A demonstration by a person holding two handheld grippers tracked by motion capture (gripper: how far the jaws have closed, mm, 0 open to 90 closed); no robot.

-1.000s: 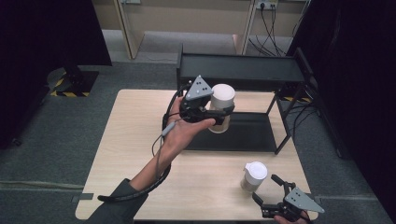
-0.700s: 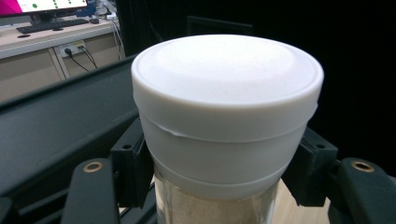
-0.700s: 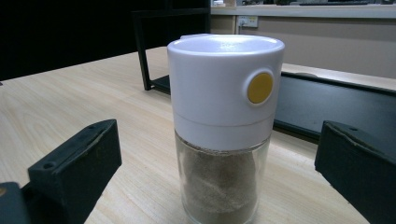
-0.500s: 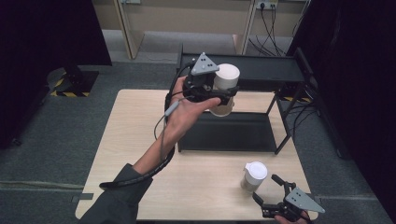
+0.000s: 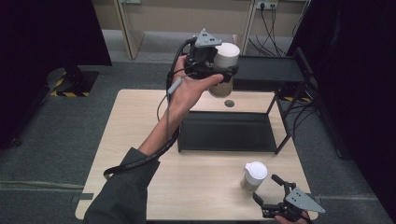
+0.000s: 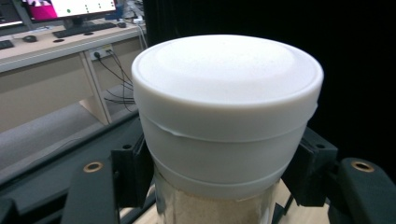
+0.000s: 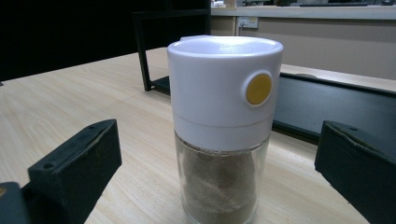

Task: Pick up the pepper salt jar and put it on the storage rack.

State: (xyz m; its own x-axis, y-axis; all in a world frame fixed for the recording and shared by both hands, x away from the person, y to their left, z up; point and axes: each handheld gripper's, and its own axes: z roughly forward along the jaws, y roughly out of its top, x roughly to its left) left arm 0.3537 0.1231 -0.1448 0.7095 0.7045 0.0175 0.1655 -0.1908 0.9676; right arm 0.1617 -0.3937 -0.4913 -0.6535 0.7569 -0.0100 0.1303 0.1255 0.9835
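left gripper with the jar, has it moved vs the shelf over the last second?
Yes. The left gripper, clamped on the white-lidded jar, has risen: in the high view it went from over the black shelf rack's lower tier to top-tier level.

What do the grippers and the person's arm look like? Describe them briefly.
Both the left gripper and the right gripper are black with two blocky jaws and a grey three-cornered plate on top. A dark cable trails from the left one. The dark grey sleeve is pushed up.

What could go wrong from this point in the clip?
The left gripper holds its jar high above the table, gripped on the white lid; the lid could slip or pop off. The right gripper sits open beside the second jar and could knock it over.
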